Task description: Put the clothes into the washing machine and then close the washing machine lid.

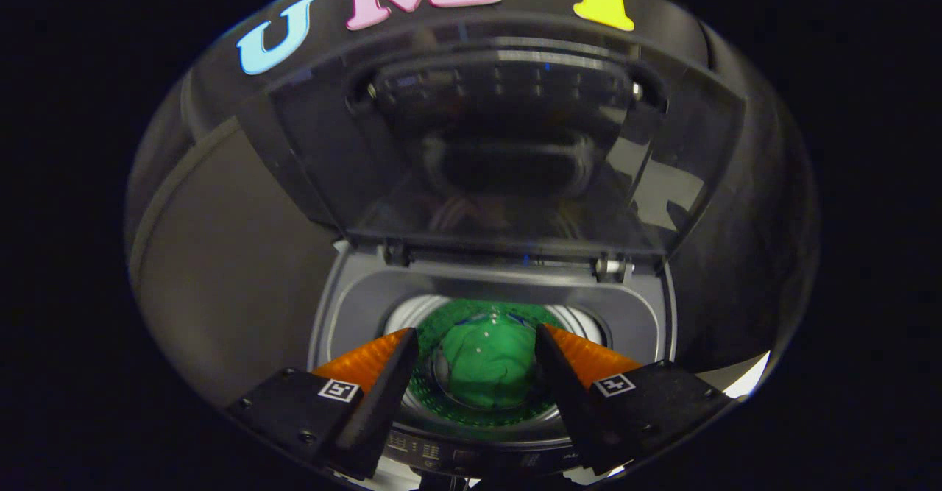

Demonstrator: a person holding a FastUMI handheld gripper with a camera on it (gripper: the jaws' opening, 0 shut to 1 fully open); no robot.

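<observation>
gripper (477,362) hangs right over the mouth of the washing machine (335,307), fingers spread wide with nothing pinched between them. down between those fingers, at the bottom of the drum (430,313), there's a green garment (486,366) lying bunched up in a soft heap. so the clothes look to be in already, and the open claw above them makes sense: it reads as a release, with the cloth free of both fingers.

now the lid (508,152), that's the other half of the job. it stands raised behind the opening, leaning back towards the booth wall, hinged along the rear edge of the tub rim. it's a see-through panel, dark and glossy, throwing back reflections, so its near edge is hard to pick out. the hinges (611,266) sit just beyond the drum mouth.

what stands in the way? the gripper itself, mostly. it sits directly in the path the lid would swing through, so my read is it has to pull clear of the opening and get to the lid's upper edge. the control strip (434,450) lies just under the fingers at the near rim, something to avoid bumping.
</observation>
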